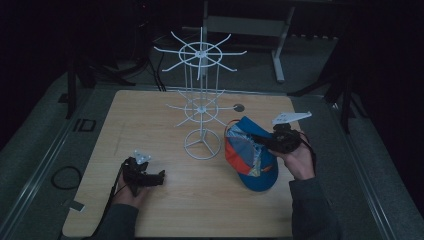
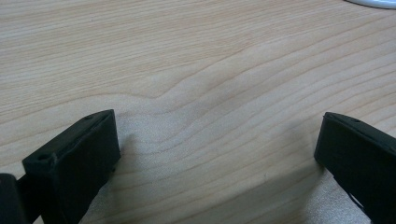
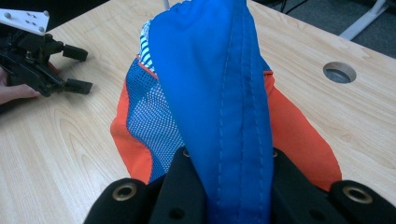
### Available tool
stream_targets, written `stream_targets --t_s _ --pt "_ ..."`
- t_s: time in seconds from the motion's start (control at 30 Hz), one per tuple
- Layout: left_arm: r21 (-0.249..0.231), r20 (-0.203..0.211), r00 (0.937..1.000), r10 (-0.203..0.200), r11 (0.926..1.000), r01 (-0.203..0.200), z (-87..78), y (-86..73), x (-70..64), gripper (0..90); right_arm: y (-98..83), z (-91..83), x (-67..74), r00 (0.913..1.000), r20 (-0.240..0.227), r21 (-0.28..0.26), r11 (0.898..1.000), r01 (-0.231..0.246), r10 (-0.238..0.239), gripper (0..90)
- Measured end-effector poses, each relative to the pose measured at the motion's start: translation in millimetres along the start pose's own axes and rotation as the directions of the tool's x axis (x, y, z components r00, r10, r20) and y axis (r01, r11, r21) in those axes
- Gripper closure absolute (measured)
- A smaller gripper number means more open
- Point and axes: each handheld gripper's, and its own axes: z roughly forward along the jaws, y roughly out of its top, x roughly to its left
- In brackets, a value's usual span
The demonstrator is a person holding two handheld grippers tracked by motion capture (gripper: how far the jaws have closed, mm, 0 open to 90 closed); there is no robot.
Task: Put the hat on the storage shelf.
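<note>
A: High view – where's the cap [image 1: 250, 152]?
B: Right side of table [image 1: 150, 110], clamped in right gripper [image 1: 265, 141], crown fabric pinched. Hat stand [image 1: 201, 107] sits just left & behind it.
A: Left gripper [image 1: 155, 176]?
B: Jaws apart, nothing in them, resting well left. Right's nearer the stand.

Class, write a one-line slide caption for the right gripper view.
Right claw shut on a blue and orange cap above the wooden table.

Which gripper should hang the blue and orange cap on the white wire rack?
Right: the right gripper already pinches the blue and orange cap beside the white wire rack; the left gripper is open, empty.
</note>
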Motion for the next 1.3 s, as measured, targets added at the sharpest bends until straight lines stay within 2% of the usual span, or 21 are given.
stream_targets --t_s 0.83,1.03,1.3 --pt "0.000 0.000 1.0000 0.000 1.0000 0.000 0.0 0.0 0.0 0.1 7.8 -27.8 0.0 0.9995 0.030 -0.078 0.997 0.014 -0.012 87.8" --pt "0.000 0.000 1.0000 0.000 1.0000 0.000 0.0 0.0 0.0 0.0 11.1 -30.2 2.2 0.9989 0.035 -0.071 0.997 0.032 -0.030 87.8" --pt "0.000 0.000 1.0000 0.000 1.0000 0.000 0.0 0.0 0.0 0.1 16.5 -36.1 4.0 0.9989 0.026 -0.086 0.995 0.041 -0.039 87.8"
